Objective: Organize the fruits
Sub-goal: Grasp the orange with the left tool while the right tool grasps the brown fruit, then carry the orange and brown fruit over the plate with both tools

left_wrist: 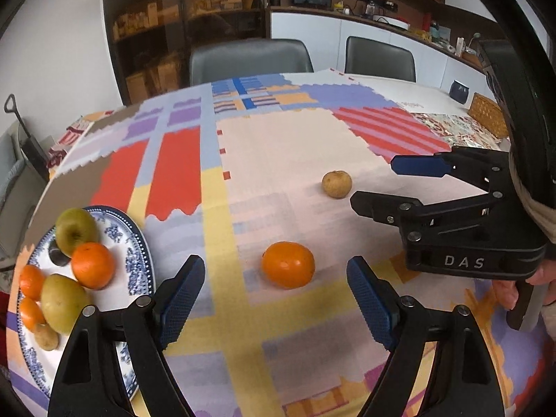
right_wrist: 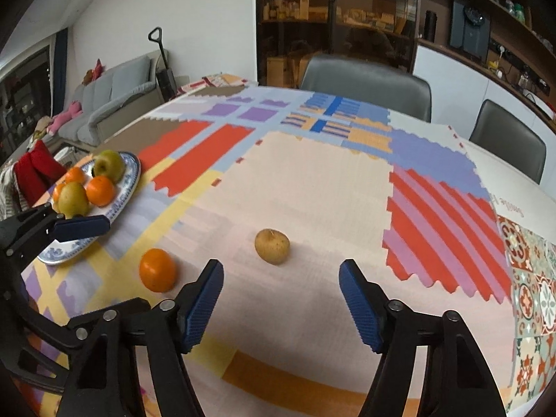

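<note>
Left gripper (left_wrist: 274,288) and right gripper (right_wrist: 281,299), jaws spread wide, both empty. Round orange tangerine (left_wrist: 288,264) at 12 o'clock; tan-skinned round fruit (right_wrist: 272,246) likewise; blue-patterned china plate (left_wrist: 139,243) at 9 o'clock.

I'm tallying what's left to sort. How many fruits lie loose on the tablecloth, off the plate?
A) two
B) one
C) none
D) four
A: an orange and a small yellowish-brown fruit sit apart on the tablecloth, while the rest are piled on the blue-and-white plate; both open grippers, left and right, hold nothing.
</note>
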Available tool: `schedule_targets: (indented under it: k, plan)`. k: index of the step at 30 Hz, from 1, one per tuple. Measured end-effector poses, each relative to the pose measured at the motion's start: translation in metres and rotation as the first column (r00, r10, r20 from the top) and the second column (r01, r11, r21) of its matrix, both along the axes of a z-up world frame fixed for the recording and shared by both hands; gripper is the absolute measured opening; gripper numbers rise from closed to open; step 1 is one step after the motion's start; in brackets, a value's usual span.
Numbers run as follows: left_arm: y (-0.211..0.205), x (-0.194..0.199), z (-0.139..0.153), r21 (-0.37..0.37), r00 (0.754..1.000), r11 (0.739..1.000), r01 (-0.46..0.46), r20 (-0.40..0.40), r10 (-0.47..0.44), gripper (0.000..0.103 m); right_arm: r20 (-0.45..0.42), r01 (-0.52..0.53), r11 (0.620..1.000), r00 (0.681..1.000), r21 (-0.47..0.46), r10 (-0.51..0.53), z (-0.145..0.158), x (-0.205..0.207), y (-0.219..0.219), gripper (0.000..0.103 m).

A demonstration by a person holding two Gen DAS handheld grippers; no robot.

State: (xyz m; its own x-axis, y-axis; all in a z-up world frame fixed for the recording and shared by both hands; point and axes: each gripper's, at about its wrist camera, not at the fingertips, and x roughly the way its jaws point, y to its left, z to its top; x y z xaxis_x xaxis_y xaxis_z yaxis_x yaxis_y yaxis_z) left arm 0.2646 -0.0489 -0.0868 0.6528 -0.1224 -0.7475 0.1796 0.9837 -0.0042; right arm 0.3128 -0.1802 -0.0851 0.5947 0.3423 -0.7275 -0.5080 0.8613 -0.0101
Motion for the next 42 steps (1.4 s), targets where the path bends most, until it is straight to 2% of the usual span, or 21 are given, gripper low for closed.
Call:
schedule_targets:
  k: [4, 7, 14, 20, 22, 29, 42]
  plan:
    - [0.0, 0.009, -0.006, -0.007, 1.0, 1.0, 0.003, -0.026, -0.003, 0.076, -0.033, 0.002, 1.0, 0.999, -0.005, -0.002, -0.01, 0.011, 0.003, 0.061]
    - [0.0, 0.013, -0.01, -0.014, 0.999, 1.0, 0.013, -0.04, -0.013, 0.067, -0.065, 0.002, 1.0, 0.998, -0.004, -0.002, -0.018, 0.02, 0.007, 0.055]
    - [0.0, 0.016, -0.015, -0.056, 0.996, 0.997, 0.045, -0.075, -0.049, 0.035, -0.088, 0.003, 1.0, 0.996, 0.001, -0.002, -0.025, 0.032, 0.014, 0.048]
    - [0.002, 0.015, -0.015, -0.071, 0.996, 0.996, 0.047, -0.071, -0.052, 0.035, -0.079, -0.013, 1.0, 0.997, -0.009, 0.012, -0.025, 0.034, 0.021, 0.037]
    - [0.003, 0.014, -0.013, -0.077, 0.997, 0.996, 0.041, -0.064, -0.046, 0.035, -0.078, -0.02, 1.0, 0.997, -0.01, 0.019, -0.025, 0.034, 0.023, 0.029]
    - [0.009, 0.002, -0.001, -0.089, 0.999, 0.996, 0.022, -0.027, -0.025, 0.035, -0.055, -0.019, 1.0, 0.998, 0.005, 0.019, -0.016, 0.019, 0.021, 0.029]
    - [0.018, -0.033, 0.036, -0.069, 0.997, 0.998, 0.015, 0.081, -0.01, 0.035, 0.032, -0.021, 0.998, 0.999, 0.055, 0.019, 0.022, -0.028, 0.019, 0.029]
